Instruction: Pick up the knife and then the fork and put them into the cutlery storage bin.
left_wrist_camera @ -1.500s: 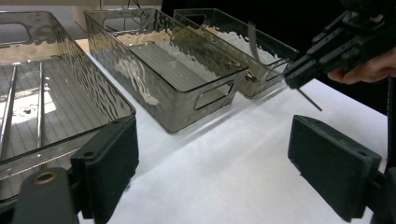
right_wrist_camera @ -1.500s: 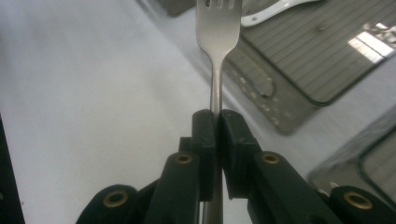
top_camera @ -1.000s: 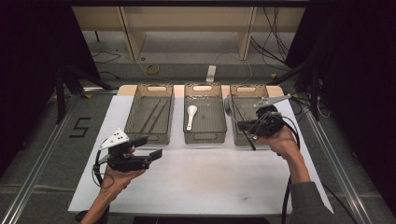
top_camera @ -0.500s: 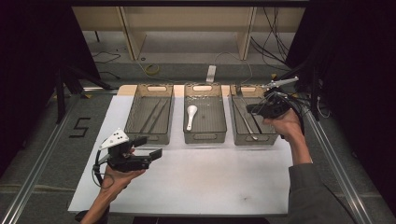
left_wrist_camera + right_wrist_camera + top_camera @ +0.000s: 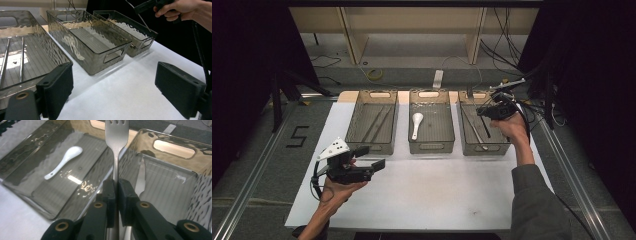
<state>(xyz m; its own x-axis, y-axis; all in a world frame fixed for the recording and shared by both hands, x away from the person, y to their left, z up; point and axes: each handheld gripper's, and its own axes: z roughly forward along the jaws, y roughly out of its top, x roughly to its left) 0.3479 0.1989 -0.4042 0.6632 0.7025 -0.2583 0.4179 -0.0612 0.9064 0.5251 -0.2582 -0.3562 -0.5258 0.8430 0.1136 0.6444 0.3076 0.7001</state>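
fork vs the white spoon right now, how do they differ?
The fork is bare metal; the white spoon looks ceramic. The fork is clamped by its handle in the right hand-held gripper, above the bins; the spoon lies flat and untouched on the middle bin floor. Both are cutlery.

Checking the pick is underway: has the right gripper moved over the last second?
Yes. The right gripper went from the right bin's near end toward its far end.

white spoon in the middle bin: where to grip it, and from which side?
Grip the white spoon by its thin handle, coming straight down from above. It lies flat on the floor of the middle bin, away from the walls, bowl toward the far end, so jaws set across the handle should fit; the bowl looks wider and rounded.
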